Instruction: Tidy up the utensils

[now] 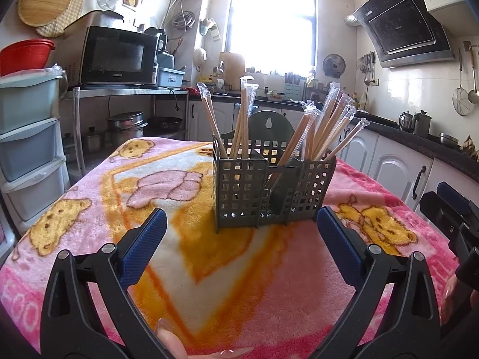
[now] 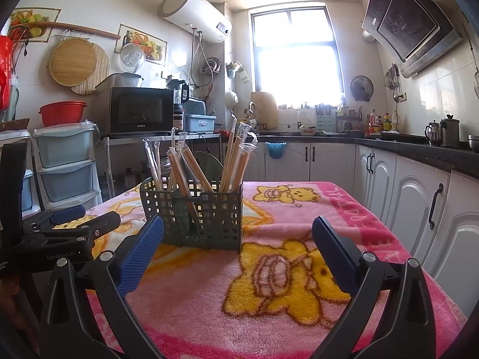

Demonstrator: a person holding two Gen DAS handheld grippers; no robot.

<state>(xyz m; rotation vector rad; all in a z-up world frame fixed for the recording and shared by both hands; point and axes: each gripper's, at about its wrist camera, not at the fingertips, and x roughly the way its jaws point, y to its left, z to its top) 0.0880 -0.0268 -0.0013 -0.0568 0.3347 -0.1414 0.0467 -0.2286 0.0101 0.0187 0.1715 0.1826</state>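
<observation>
While both tools hang back, nothing on the table is gripped.
Caddy: green lattice caddy [image 1: 271, 185] stands upright near the middle of the blanket [image 1: 185, 269], toward the far edge.
Chopsticks: wrapped chopsticks [image 1: 323, 125] lean out of its compartments, one bunch on each side, tips fanned upward; I'd say they are already sorted, since none lie loose on the blanket.
Left gripper: left gripper [image 1: 241, 233] jaws spread wide, empty, aimed straight at the caddy from the near edge, short of touching it.
Right gripper: right gripper [image 2: 238, 239] also gaping and empty, facing the caddy's right corner, pads apart from it.
Why so: both look parked, open, ready to reach or finished.
Around: microwave [image 1: 118, 55] on a shelf beyond the left edge, drawers [image 1: 28, 137] beside it, cabinets [image 2: 413, 209] along the right.
In the way: nothing between jaws and caddy; the leaning wrappers crowd any reach from above.
</observation>
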